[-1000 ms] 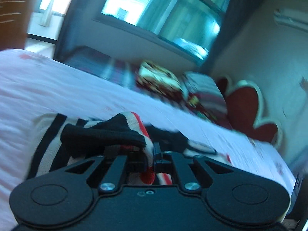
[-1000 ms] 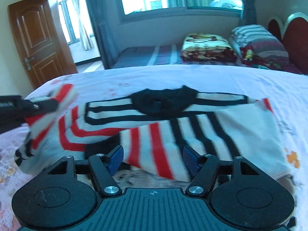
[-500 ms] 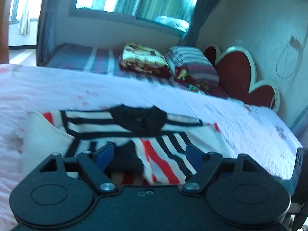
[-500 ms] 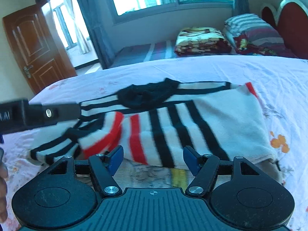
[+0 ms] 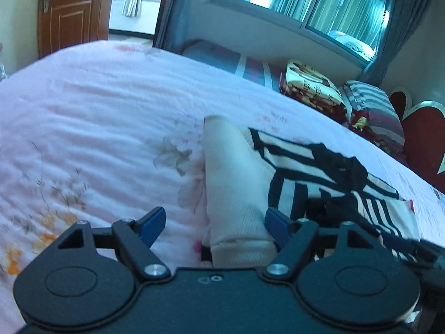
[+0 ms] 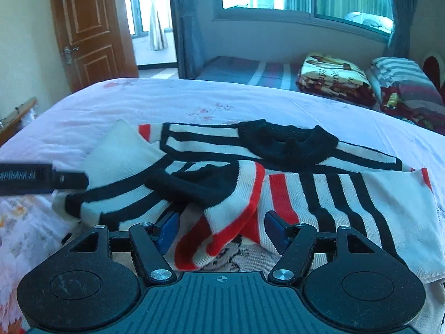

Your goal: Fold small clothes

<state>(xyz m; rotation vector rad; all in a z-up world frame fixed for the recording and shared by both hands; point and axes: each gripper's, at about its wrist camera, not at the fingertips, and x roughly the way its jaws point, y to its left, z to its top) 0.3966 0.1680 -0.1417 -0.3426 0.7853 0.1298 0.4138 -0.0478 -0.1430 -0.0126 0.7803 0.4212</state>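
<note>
A small white sweater with black and red stripes and a black collar lies on the pink bed. Its left sleeve is folded across the front. My left gripper is open at the sweater's left folded edge, with white fabric lying between the fingers. It also shows at the left edge of the right wrist view. My right gripper is open over the sweater's near hem, with the sleeve's red-striped cuff lying between the fingers.
The pink floral bedsheet spreads to the left and far side. A folded blanket and striped pillow lie at the far right by the red headboard. A wooden door stands far left.
My left gripper let go of the sleeve, which now lies across the sweater's front, and has swung left to the sweater's left edge. My right gripper stays open near the hem.
</note>
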